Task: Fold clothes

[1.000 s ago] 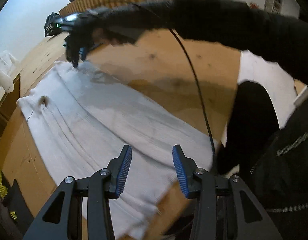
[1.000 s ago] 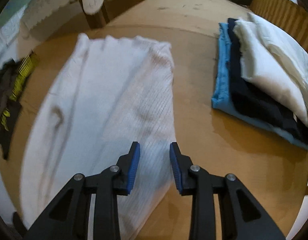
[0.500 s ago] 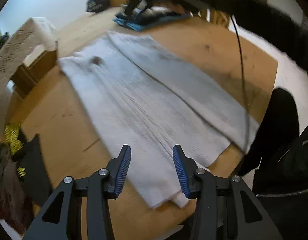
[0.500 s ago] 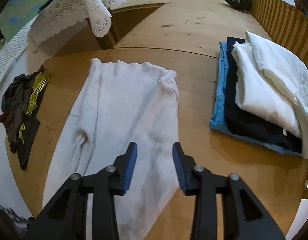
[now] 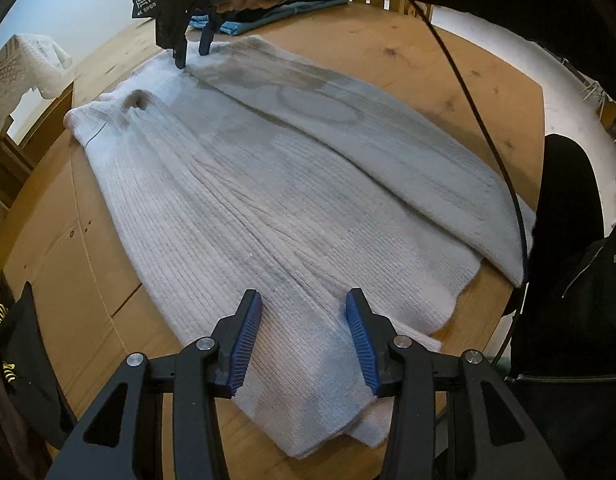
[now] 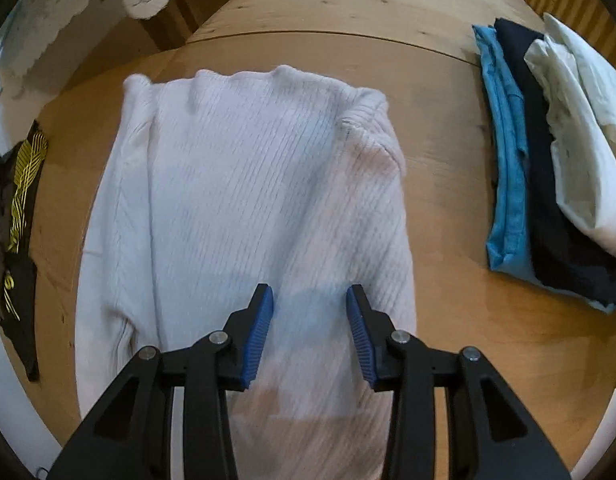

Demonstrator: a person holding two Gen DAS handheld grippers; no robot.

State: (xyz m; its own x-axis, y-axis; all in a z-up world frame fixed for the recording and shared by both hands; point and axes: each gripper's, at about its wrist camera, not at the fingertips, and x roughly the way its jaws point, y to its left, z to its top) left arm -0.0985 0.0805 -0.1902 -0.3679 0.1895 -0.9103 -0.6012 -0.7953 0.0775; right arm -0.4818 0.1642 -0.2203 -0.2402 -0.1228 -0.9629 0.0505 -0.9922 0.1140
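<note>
White ribbed knit sweater (image 5: 267, 200) lies flat on the round wooden table (image 5: 448, 80), partly folded into a long strip, long axis running from the left gripper (image 5: 303, 340) at the near hem to the right gripper (image 5: 191, 52) at the far end. Both sets of jaws apart, nothing between them, the right's just widened; each hand sits over its own end. Stack of folded blue, navy and white clothes (image 6: 548, 152) lies well apart, beside the right gripper's end.

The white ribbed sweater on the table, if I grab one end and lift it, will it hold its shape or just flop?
The white ribbed sweater will probably flop: it lies limp on the table, puckered at one corner. Its chunky knit suggests some weight and stretch. The ribbing likely grips well.
</note>
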